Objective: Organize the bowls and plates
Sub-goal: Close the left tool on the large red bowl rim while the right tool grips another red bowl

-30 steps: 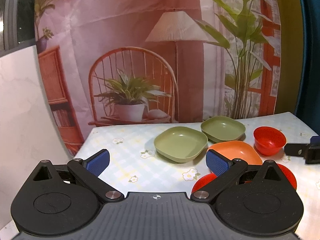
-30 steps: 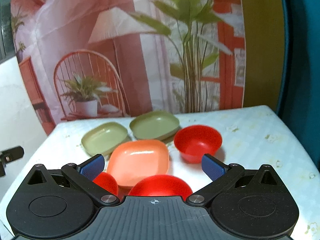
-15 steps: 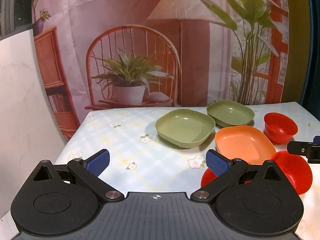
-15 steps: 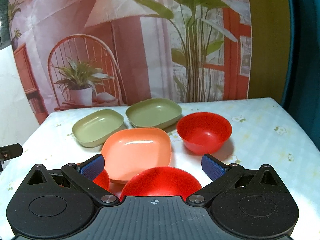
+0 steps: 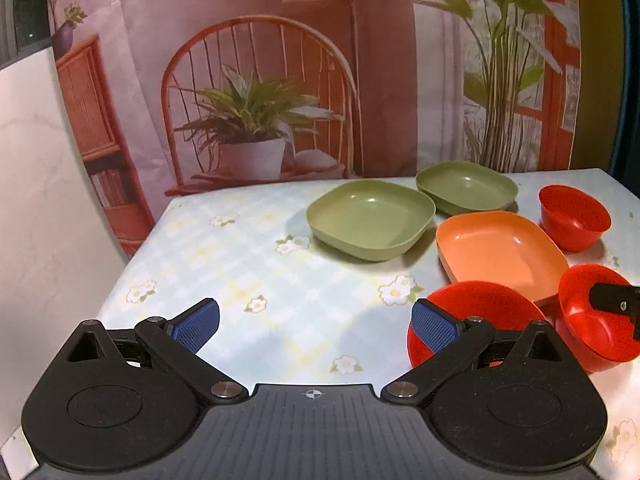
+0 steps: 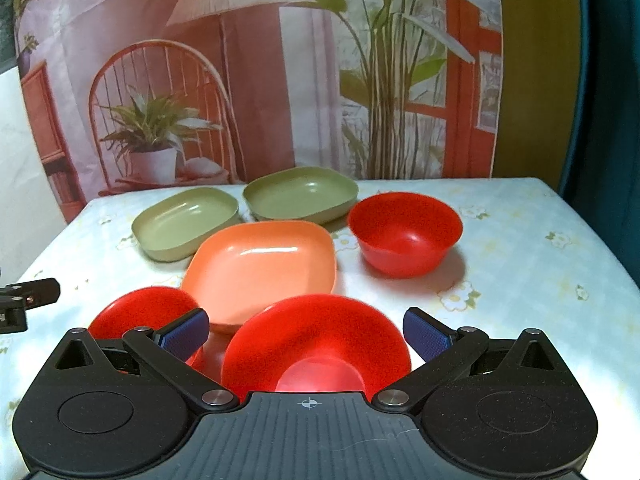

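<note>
Two green square plates sit at the back of the table, with an orange plate in front of them. Three red bowls stand around it: one far right, one near centre, one near left. My left gripper is open over bare tablecloth, its right finger just left of a red bowl. My right gripper is open, its fingers either side of the near centre bowl, not touching it.
The table carries a pale checked cloth with flowers. A printed backdrop hangs behind the far edge. A white panel stands on the left. Open cloth lies left of the dishes and at the right.
Both grippers have tilted down and moved forward toward the table. The dishes now sit lower and larger in view. The right gripper's fingers have come around the near red bowl.
</note>
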The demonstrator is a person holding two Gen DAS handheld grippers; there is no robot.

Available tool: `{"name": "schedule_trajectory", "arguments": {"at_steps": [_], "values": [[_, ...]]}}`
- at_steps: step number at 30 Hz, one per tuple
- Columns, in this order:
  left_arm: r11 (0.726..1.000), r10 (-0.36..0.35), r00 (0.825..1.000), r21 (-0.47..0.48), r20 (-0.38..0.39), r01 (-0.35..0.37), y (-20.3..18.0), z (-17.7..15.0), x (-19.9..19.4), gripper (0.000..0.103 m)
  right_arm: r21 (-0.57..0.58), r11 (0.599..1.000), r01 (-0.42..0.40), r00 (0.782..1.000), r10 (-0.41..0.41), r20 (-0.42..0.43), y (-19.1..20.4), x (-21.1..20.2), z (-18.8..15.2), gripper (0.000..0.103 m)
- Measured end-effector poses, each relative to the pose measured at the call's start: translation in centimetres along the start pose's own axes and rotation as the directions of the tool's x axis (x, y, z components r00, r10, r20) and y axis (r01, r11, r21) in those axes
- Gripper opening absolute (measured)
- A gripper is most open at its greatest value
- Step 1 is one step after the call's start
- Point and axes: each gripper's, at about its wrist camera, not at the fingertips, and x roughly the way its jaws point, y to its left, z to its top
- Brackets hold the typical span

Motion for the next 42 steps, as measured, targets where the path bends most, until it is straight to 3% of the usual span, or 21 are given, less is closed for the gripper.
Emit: {"name": "schedule_trajectory", "arguments": {"at_steps": [9,18,21,23,25,30,36,38,42], "values": [[0.997,-0.067,0.997,-0.027,-0.025,0.067,0.5,-0.7,0.6,0.101,-0.007,1.0,0.009,0.999,-0.009,-0.033,0.3,0.6,-1.1,0.103],[0.988,-0.147,0.987,-0.06,-0.057,0.144,-0.1,-1.0,1.1,0.087,-0.031,0.999,-0.015,1.0,0.015,-0.014,0.6,0.2,-0.9,0.099],[0.981,-0.185,0.981,-0.076,-0.066,0.18,-0.2,-1.0,1.3,0.076,-0.04,0.998,-0.044,0.999,0.044,-0.011,0.8,0.1,-0.8,0.094],[0.972,-0.22,0.972,-0.099,-0.084,0.211,-0.2,-1.0,1.6,0.059,-0.058,0.996,-0.064,0.998,0.063,-0.016,1.1,0.2,-0.8,0.088],[0.965,-0.248,0.963,-0.113,-0.102,0.236,-0.4,-1.1,2.1,0.054,-0.071,0.994,-0.087,0.996,0.085,-0.028,1.5,0.4,-0.9,0.082],[0.96,-0.274,0.952,-0.101,-0.133,0.262,-1.4,-1.3,2.9,0.053,-0.087,0.987,-0.135,0.99,0.132,-0.041,2.4,0.6,-0.5,0.069],[0.952,-0.299,0.937,-0.12,-0.182,0.28,-2.1,-2.3,4.3,0.051,-0.113,0.976,-0.188,0.981,0.182,-0.066,3.6,1.4,0.0,0.062],[0.947,-0.312,0.932,-0.137,-0.186,0.29,-2.0,-2.6,4.5,0.033,-0.124,0.972,-0.199,0.979,0.191,-0.074,3.9,1.7,0.0,0.06],[0.94,-0.328,0.928,-0.162,-0.178,0.301,-1.7,-3.1,4.6,0.026,-0.151,0.966,-0.212,0.976,0.201,-0.08,4.7,2.1,0.1,0.057]]}}
